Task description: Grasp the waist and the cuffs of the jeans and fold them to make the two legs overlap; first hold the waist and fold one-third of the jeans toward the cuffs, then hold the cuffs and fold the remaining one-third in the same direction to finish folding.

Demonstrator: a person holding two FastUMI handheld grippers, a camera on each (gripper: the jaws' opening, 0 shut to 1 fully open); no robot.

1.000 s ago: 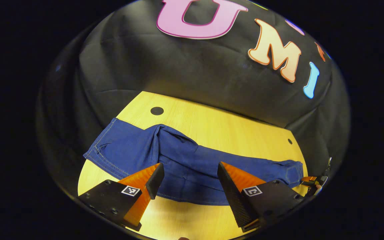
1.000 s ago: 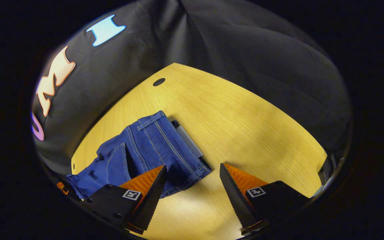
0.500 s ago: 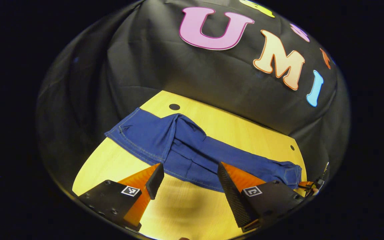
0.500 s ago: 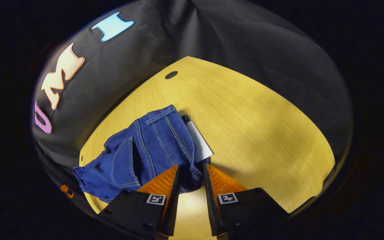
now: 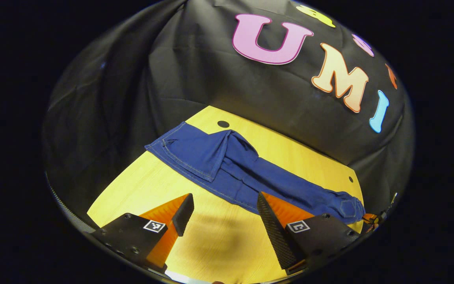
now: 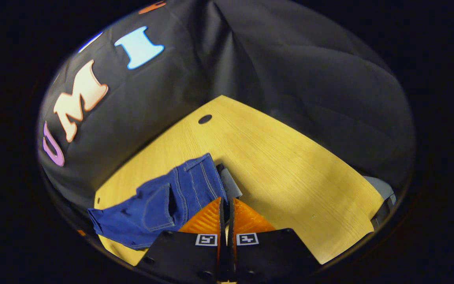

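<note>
Left gripper view: the left tongs hang wide apart over bare surface; the jeans lie just beyond, long axis running far-left to near-right, cuffs nearer these tongs.

Right gripper view: the right tongs are pinched narrow on the waist at its near edge.

One pair of jeans lies on one wooden table, and the table top has two small dark round holes, one near the far end of the jeans and one further along the same edge. Two grippers are about: the left gripper and the right gripper, each with two fingers, four fingers in all
</note>
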